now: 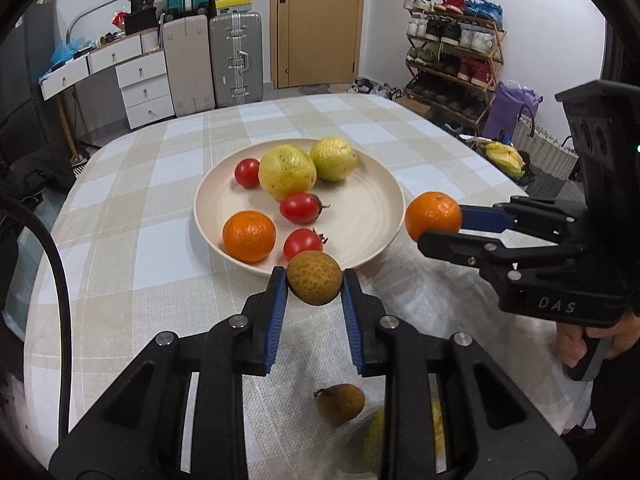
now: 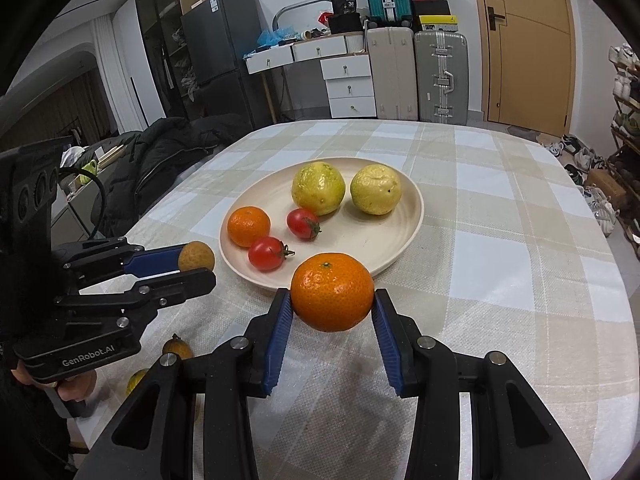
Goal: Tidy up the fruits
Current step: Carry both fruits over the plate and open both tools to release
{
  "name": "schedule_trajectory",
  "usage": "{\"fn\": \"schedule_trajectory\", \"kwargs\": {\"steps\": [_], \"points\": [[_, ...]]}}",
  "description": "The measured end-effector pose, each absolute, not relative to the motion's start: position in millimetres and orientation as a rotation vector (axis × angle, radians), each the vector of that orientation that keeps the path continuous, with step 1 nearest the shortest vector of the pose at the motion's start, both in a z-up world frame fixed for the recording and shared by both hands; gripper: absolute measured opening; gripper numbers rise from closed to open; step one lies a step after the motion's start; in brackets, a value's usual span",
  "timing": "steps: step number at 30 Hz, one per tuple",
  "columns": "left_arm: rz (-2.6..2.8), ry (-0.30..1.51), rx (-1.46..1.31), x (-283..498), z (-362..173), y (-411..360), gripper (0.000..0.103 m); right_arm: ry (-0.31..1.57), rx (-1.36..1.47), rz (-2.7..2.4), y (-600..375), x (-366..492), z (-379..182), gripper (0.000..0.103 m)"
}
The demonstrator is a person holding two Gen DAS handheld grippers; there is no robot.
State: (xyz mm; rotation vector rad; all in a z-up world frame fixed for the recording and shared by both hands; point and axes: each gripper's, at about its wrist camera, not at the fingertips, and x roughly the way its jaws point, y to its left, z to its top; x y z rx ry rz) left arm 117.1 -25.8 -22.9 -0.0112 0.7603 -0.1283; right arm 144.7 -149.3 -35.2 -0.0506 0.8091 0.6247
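Checked tablecloth (image 1: pixel 120 240), cream plate (image 1: pixel 372 216) in the middle already holding fruit. Left gripper (image 1: pixel 315 284) is clamped on a small brown longan (image 1: pixel 314 282) just short of the rim; right gripper (image 2: pixel 332 308) pinches a mandarin (image 2: pixel 332 291) by its sides. Both light (thin skins, probably bruise easily), so hold across the widest part, gently.

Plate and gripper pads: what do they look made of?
Plate: looks like matte cream plastic or wheat-fibre composite; dull sheen, faint concentric ridges. Glazed ceramic is possible but less likely.
Pads on the right gripper: blue, ribbed, likely rubber or soft plastic, set in hard black plastic fingers with metal pins.
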Motion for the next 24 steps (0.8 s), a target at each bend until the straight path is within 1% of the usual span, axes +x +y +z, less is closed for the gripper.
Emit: {"fn": "schedule_trajectory", "kwargs": {"steps": [10, 24], "points": [[-0.118, 0.721, -0.023, 119.8, -12.3, -31.8, 0.025, 0.779, 0.011, 0.628, -155.3, 154.6, -26.2, 0.042], [-0.117, 0.737, -0.02, 150.8, -12.9, -50.1, 0.025, 0.795, 0.021, 0.623, -151.1, 185.8, -15.4, 0.042]]}}
